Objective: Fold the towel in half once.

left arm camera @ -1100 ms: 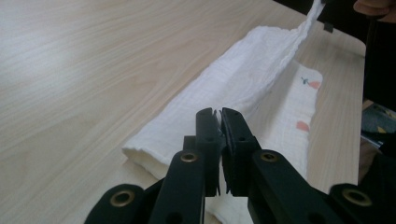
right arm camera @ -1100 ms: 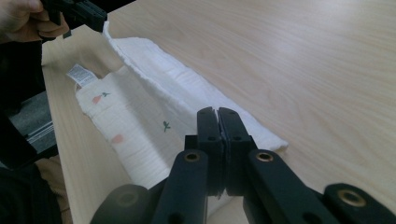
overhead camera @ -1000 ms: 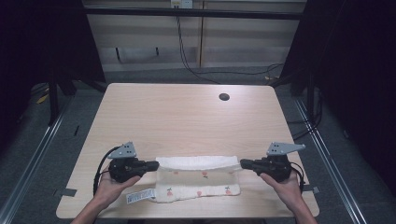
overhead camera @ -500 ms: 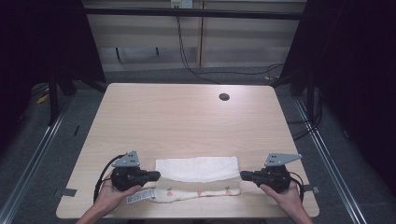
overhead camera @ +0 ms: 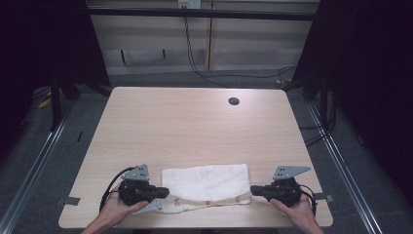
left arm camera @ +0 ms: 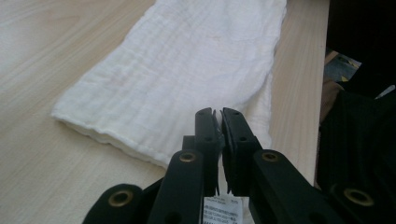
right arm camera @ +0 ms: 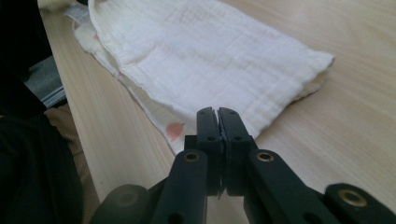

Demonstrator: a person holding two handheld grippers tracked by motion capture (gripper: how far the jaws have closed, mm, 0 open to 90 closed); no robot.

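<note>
- Dark surroundings ring one pale wooden bench [overhead camera: 195, 126], with a single round hole [overhead camera: 234, 101] near its far edge.
- One white muslin cloth [overhead camera: 207, 181] lies folded along the near edge, a printed strip peeking out below it.
- Two grippers, one per hand: left gripper [overhead camera: 163, 191] at the cloth's left end, its jaws clamped on the cloth edge beside a care label [left arm camera: 223, 210].
- Right gripper [overhead camera: 254, 189] pinches the opposite corner, jaws pressed together on the fabric.
- Since a second ago both grippers have pulled toward the near edge, and the folded layer now covers most of the printed strip.
</note>
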